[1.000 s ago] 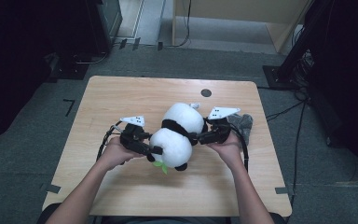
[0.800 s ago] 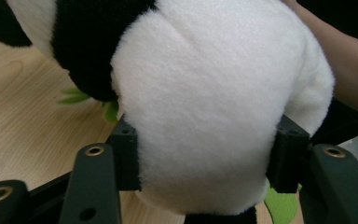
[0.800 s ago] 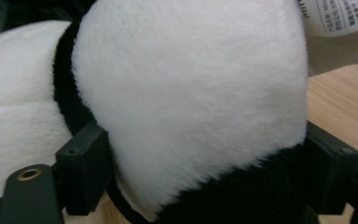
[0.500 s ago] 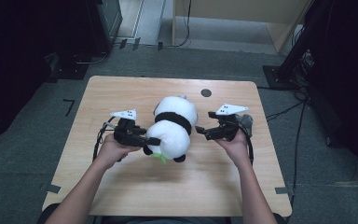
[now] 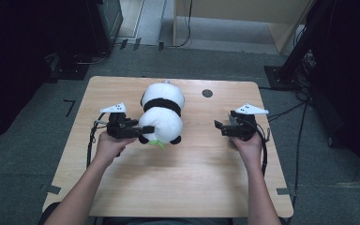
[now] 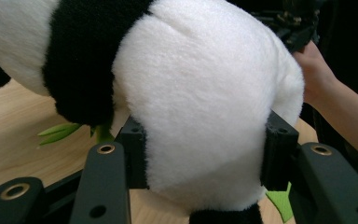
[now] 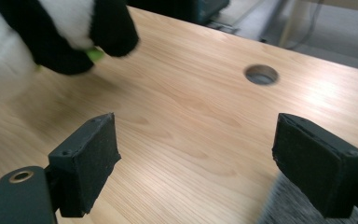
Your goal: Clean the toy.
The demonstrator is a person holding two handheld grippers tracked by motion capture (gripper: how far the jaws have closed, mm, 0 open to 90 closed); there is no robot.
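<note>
A black-and-white panda plush (image 5: 161,115) lies on the wooden table (image 5: 192,187) left of centre, a green leaf (image 5: 157,144) at its near end. My left gripper (image 5: 145,131) is shut on the plush's near white end. In the left gripper view both pads (image 6: 137,154) press into the white fur (image 6: 205,102); the jaws have just eased open a little with the plush still squeezed between them. My right gripper (image 5: 218,125) sits apart to the right. Its jaws (image 7: 191,158) have just been opening and stand wide with nothing between them. The plush (image 7: 9,51) lies ahead at its left.
A round cable hole (image 5: 207,93) sits in the tabletop at the back, right of the plush. A grey cloth (image 7: 279,205) lies under the right gripper's jaw. Bare wood stretches between the grippers and toward the near edge. Dark equipment and cables surround the table.
The right gripper let go of the panda and drew away to the right. The left gripper stayed on the plush, which shifted left and turned lengthwise toward the far edge.
</note>
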